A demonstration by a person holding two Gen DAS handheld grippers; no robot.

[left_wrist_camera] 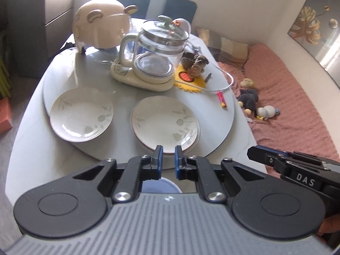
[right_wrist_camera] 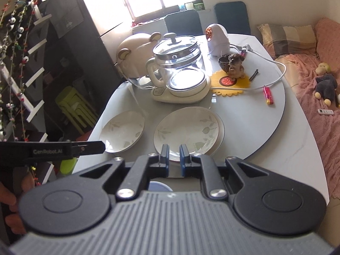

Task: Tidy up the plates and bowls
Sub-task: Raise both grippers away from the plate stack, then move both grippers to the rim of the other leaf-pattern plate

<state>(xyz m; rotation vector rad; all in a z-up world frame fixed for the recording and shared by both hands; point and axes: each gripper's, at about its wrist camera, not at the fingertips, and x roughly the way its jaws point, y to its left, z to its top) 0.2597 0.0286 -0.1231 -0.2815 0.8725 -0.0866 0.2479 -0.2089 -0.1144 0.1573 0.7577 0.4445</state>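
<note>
Two white leaf-patterned plate groups lie on the grey turntable. A single plate lies at the left, also in the right wrist view. A stack of plates lies at the middle, also in the right wrist view. My left gripper is open a little and empty, just short of the stack's near rim. My right gripper is open a little and empty, at the stack's near edge. A blue round thing shows under the left gripper, mostly hidden.
A glass kettle on a cream base, a bear-shaped appliance, a dog figurine on a yellow mat, a white cable and a red lighter stand behind the plates. A pink bed lies to the right.
</note>
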